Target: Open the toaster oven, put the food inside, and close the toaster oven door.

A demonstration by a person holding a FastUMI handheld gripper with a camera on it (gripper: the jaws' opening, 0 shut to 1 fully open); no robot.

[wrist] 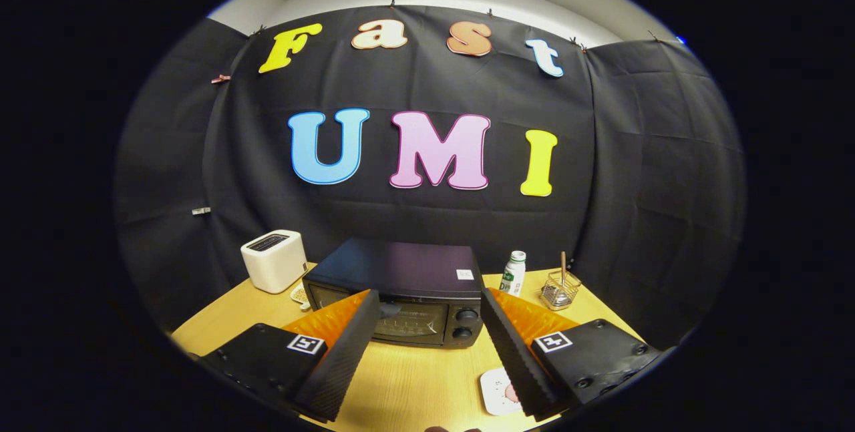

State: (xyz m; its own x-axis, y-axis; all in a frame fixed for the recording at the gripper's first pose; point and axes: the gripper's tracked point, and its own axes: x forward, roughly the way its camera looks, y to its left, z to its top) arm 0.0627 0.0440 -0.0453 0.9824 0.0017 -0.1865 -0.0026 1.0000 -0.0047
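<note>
Hovering above the worktop (414, 378) with fingers spread wide and empty, the tongs (431, 335) face the closed toaster oven (401, 285) just ahead, a food plate (497, 392) beside the right finger.

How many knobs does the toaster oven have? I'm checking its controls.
2, stacked on the toaster oven front's right end: upper knob, lower knob. The open hand-held gripper might hide more.
</note>
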